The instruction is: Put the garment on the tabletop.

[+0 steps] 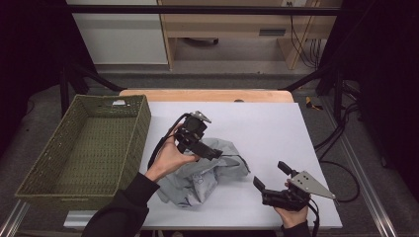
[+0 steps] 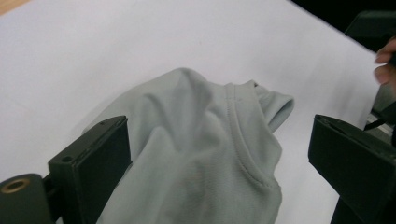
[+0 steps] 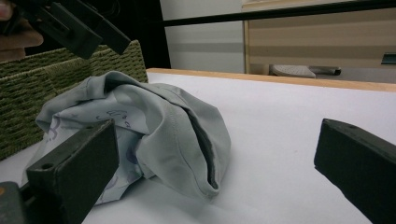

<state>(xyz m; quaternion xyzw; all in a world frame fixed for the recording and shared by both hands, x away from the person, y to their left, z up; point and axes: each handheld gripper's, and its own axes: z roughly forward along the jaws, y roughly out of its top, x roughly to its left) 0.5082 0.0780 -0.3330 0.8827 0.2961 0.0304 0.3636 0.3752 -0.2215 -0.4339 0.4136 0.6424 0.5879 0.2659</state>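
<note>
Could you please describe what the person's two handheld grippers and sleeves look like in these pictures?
Both tools are black, with two flat, blocky black jaws each. The left gripper and the right gripper each carry a grey three-cornered plate on top, dotted with small holes. A black cable trails from the left one. A brass-coloured ring sits by one left jaw. The sleeves are dark, long.

Right gripper point(image 3: 210, 186) low over white table top point(image 3: 289, 140), jaws wide apart, nothing between pads. Crumpled grey garment point(image 3: 154, 135) ahead on table, partly behind one jaw, printed lining showing. Green wicker basket point(image 3: 28, 93) just behind garment. Left gripper point(image 3: 77, 25) above garment, near basket rim. Wooden furniture point(image 3: 317, 42) far beyond garment.
</note>
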